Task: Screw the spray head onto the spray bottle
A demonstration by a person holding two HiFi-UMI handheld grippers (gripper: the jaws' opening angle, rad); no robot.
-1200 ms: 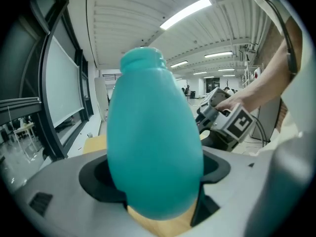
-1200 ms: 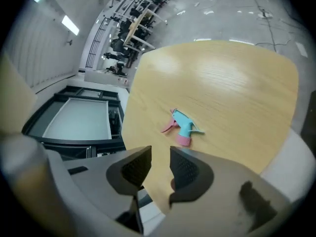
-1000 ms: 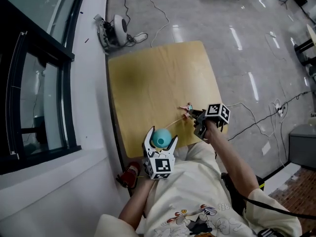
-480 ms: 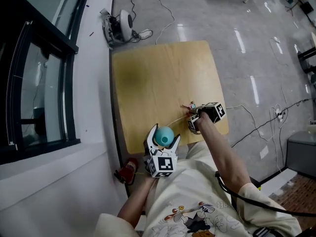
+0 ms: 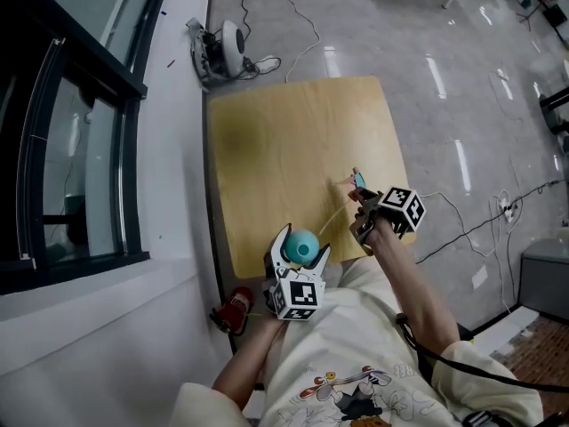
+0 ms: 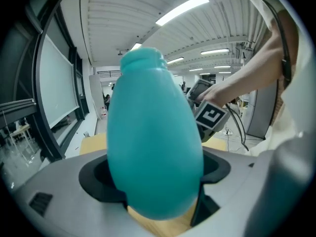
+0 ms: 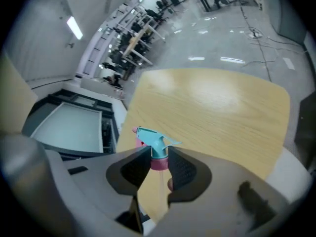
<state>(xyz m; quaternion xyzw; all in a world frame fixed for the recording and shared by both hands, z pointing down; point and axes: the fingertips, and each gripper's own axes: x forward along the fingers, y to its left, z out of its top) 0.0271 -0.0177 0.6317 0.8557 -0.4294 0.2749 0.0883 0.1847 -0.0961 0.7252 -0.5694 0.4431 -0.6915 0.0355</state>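
My left gripper is shut on a teal egg-shaped spray bottle held upright at the table's near edge; the bottle fills the left gripper view, its open neck on top. My right gripper hovers over the table to the bottle's right. Its jaws have just been closing, and the pads grip the pink collar of the teal spray head. The spray head points away from me, and its thin dip tube slants down toward the bottle.
The light wooden table stands against a white window sill on the left. On the floor beyond it lie a white round device and cables. A red object shows below the table's near corner.
The right gripper dipped toward the table, then lifted and shifted right with the spray head in its jaws. The left gripper and bottle stayed put.
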